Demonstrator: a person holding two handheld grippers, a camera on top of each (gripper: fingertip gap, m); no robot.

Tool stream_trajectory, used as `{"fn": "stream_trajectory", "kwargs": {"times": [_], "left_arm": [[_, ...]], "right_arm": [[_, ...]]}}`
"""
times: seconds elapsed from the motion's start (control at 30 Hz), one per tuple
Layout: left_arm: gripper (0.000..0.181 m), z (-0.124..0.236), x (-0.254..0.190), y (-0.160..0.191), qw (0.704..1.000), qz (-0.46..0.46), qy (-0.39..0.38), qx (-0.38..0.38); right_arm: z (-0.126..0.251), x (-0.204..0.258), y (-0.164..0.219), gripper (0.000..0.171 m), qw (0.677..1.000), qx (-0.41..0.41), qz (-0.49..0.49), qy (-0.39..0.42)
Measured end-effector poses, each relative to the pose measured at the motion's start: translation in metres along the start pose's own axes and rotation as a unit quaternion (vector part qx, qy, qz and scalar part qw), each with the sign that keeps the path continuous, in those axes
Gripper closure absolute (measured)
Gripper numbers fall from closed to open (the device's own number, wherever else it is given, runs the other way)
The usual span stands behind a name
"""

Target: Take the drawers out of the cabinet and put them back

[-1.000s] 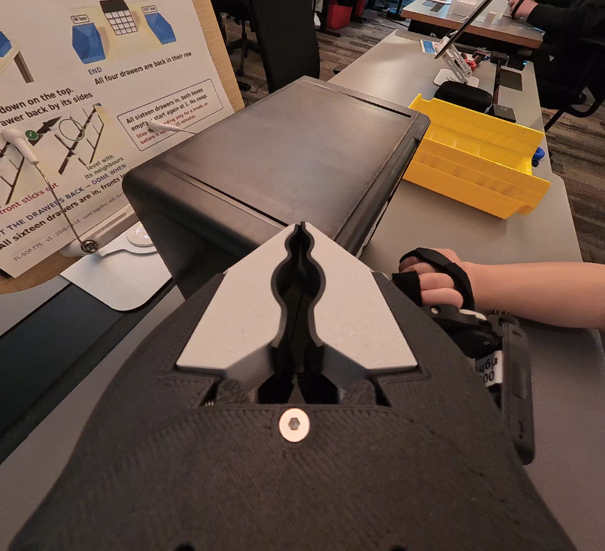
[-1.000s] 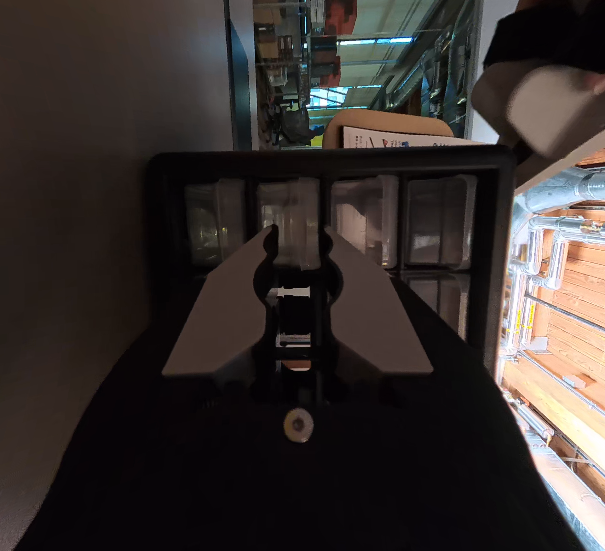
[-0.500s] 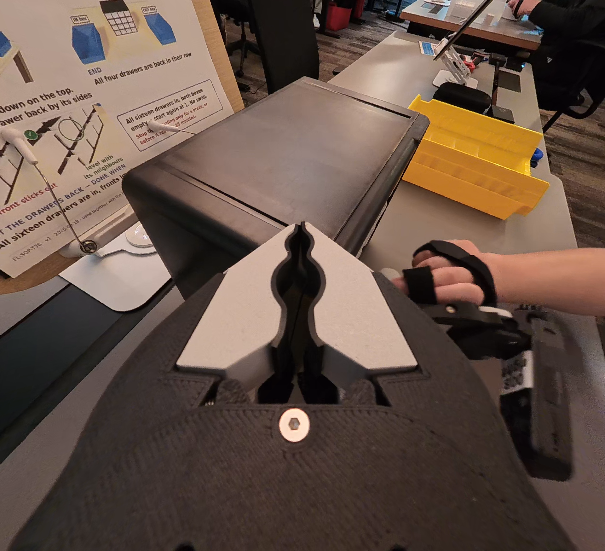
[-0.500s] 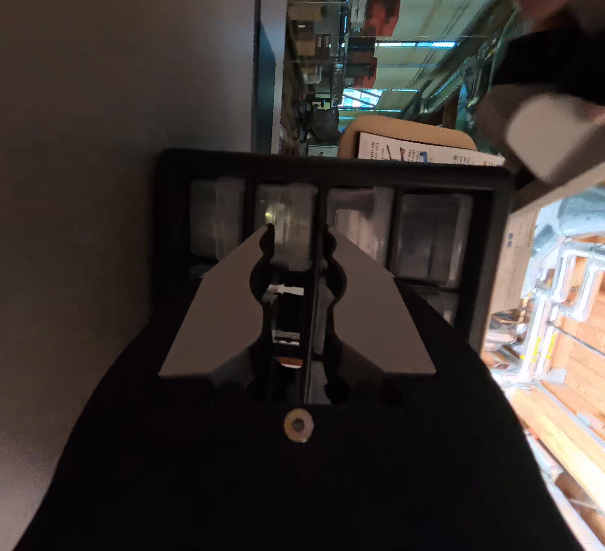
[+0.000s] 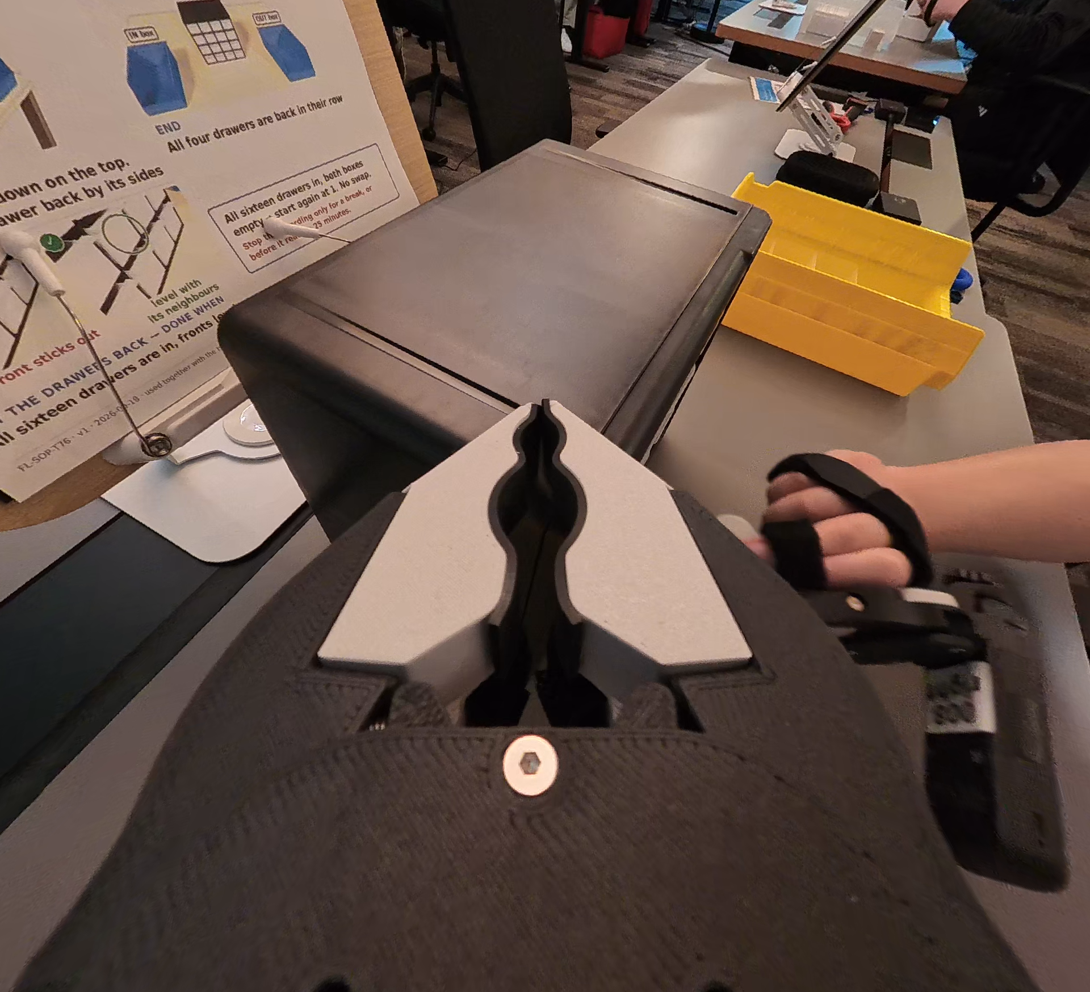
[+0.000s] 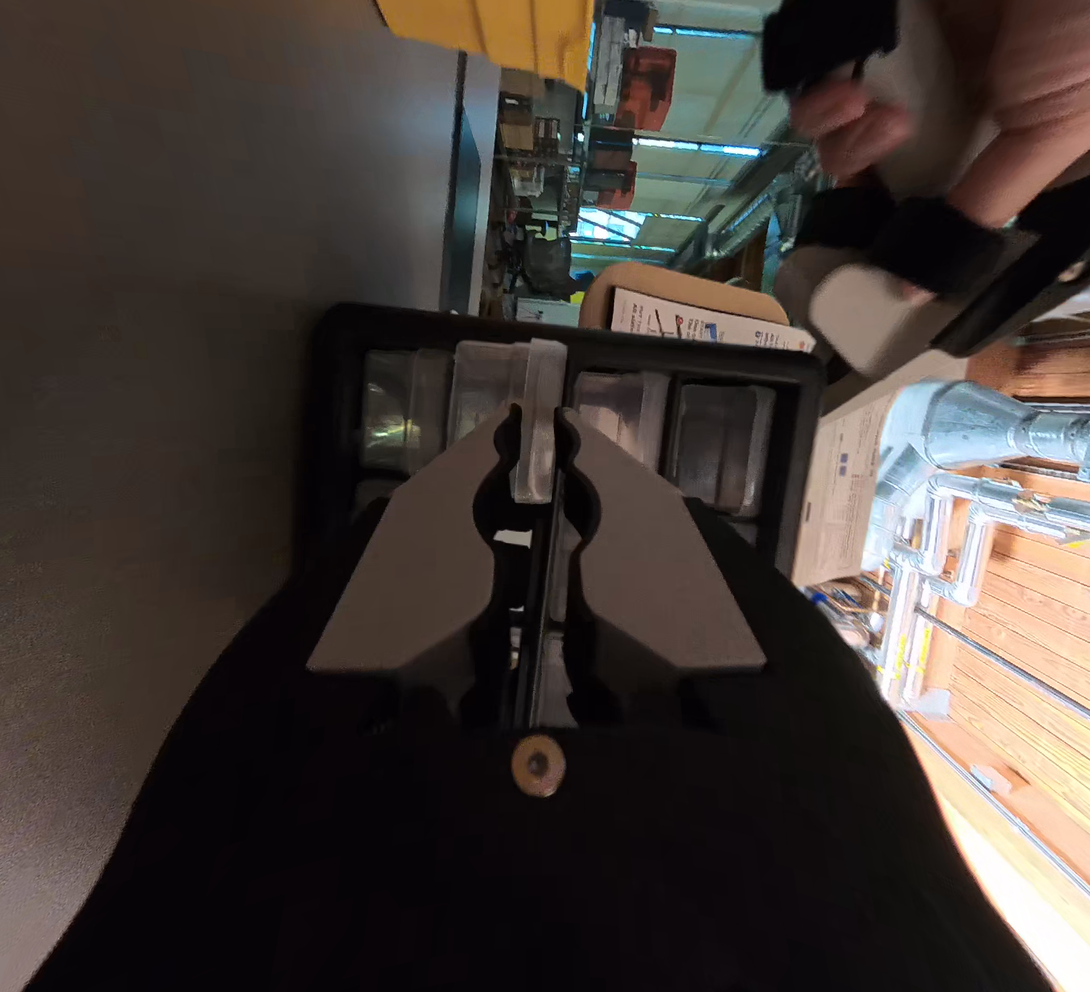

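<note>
Right gripper (image 6: 538, 416): rolled sideways, jaws clamped on clear drawer's (image 6: 492, 392) front handle tab, second slot of top row; drawer juts slightly from black cabinet (image 6: 805, 433).

Left gripper (image 5: 544, 410): jaws together, empty, over cabinet top, likely bracing it.

Yellow bin (image 5: 849, 285): beside cabinet, apparently receiving drawers.

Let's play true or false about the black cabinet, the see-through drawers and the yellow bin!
1. The right gripper is pinching a clear drawer's handle. True.
2. The left gripper holds a drawer. False: it is shut on nothing, above the cabinet.
3. The yellow bin sits on top of the cabinet. False: it is on the table beside it.
4. A poster stands beside the cabinet. True.
</note>
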State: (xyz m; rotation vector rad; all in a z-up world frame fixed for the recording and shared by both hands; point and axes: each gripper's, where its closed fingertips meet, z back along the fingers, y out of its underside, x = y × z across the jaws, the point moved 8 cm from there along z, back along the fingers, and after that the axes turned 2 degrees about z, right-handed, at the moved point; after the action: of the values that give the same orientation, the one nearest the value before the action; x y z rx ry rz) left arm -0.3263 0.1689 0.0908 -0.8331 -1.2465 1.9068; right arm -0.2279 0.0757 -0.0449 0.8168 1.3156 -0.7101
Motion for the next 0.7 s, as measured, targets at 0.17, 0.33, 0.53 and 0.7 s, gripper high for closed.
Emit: {"fn": "stream_trajectory", "kwargs": {"times": [0.17, 0.33, 0.53, 0.7], "left_arm": [[0.181, 0.000, 0.000, 0.000, 1.000, 0.000, -0.001, 0.000], [0.181, 0.000, 0.000, 0.000, 1.000, 0.001, -0.001, 0.000], [0.181, 0.000, 0.000, 0.000, 1.000, 0.001, 0.000, 0.000], [0.181, 0.000, 0.000, 0.000, 1.000, 0.000, 0.001, 0.000]], "right_arm": [[0.009, -0.020, -0.001, 0.155, 0.981, -0.028, -0.127, -0.146], [-0.015, -0.045, 0.010, 0.141, 0.903, -0.002, -0.240, -0.356], [-0.034, -0.030, 0.011, 0.159, 0.834, 0.064, -0.241, -0.492], [-0.020, -0.032, 0.005, 0.161, 0.800, 0.038, -0.280, -0.529]]}}
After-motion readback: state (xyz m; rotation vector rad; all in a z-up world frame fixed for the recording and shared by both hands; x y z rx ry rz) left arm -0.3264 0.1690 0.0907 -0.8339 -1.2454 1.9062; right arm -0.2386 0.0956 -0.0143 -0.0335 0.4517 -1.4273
